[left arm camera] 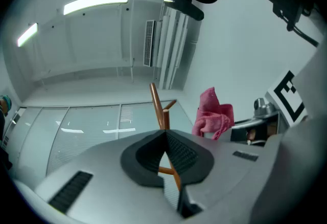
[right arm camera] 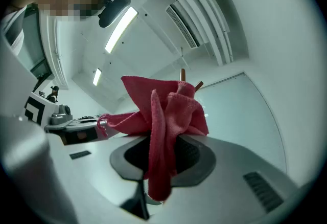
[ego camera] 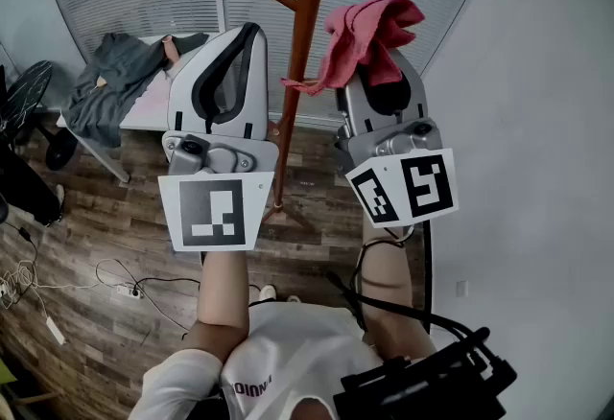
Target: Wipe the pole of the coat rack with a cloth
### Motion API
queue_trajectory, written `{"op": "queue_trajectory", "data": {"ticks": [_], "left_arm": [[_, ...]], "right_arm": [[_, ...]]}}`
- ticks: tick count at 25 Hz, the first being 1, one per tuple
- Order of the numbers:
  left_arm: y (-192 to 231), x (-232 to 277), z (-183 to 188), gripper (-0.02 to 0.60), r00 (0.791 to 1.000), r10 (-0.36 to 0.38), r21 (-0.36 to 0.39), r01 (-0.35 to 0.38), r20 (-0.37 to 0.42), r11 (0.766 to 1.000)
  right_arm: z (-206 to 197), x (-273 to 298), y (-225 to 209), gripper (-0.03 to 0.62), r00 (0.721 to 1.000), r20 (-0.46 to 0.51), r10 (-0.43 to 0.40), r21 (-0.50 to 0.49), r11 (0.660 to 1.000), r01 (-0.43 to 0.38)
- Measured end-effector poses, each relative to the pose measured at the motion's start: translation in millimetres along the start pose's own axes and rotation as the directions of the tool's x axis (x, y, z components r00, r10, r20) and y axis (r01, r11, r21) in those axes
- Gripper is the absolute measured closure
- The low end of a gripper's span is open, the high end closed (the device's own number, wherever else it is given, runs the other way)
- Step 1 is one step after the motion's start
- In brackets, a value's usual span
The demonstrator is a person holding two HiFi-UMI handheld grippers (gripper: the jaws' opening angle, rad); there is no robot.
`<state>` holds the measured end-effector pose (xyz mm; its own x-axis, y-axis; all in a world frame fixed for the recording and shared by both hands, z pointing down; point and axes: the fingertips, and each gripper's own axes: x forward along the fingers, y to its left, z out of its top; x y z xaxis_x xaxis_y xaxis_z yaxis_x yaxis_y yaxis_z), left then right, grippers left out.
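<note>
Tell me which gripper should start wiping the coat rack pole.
Right. The right gripper is shut on the pink cloth, near the pole; the left gripper is shut with nothing between its jaws.

My right gripper (right arm camera: 162, 141) is pinching a pink cloth (right arm camera: 173, 105) that is looking soft, nubbly and matt, like terry. Beside the pole (ego camera: 299, 54), it is contrasting with that smooth, faintly glossy reddish wood. My left gripper (left arm camera: 164, 136) is showing matt grey plastic around ribbed black pads (left arm camera: 184, 154). Below the pole, the floor (ego camera: 115, 226) is showing dull wood-grain planks.
</note>
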<state>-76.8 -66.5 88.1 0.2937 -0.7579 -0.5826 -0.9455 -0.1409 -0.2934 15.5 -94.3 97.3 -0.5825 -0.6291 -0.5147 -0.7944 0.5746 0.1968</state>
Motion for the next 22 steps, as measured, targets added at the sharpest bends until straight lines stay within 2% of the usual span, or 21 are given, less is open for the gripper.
{"op": "queue_trajectory", "data": {"ticks": [3, 7, 12, 18, 22], "left_arm": [[-1.3, 1.1, 0.9, 0.569, 1.0, -0.009, -0.04, 0.009, 0.015, 0.999], [-1.0, 2.2, -2.0, 0.569, 1.0, -0.001, -0.038, 0.002, 0.008, 0.999], [1.6, 1.5, -4.4, 0.569, 1.0, -0.002, -0.074, 0.002, 0.012, 0.997], [3.0, -4.7, -16.2, 0.569, 1.0, -0.02, -0.113, 0.018, -0.019, 0.993], [2.8, -6.7, -20.4, 0.569, 0.999, -0.028, -0.071, 0.026, -0.032, 0.997]], "right_arm": [[-2.8, 0.2, -0.5, 0.502, 1.0, -0.009, 0.001, -0.004, 1.0, -0.001], [-5.6, 0.5, -2.2, 0.502, 1.0, -0.018, -0.002, -0.004, 1.0, 0.002], [-8.5, 1.4, -1.0, 0.501, 1.0, -0.024, -0.005, -0.002, 1.0, 0.005], [-15.9, 4.0, 0.8, 0.5, 0.999, -0.03, -0.014, -0.014, 1.0, 0.013], [-9.4, 11.3, 0.4, 0.5, 1.0, -0.007, -0.024, -0.052, 0.998, 0.024]]}}
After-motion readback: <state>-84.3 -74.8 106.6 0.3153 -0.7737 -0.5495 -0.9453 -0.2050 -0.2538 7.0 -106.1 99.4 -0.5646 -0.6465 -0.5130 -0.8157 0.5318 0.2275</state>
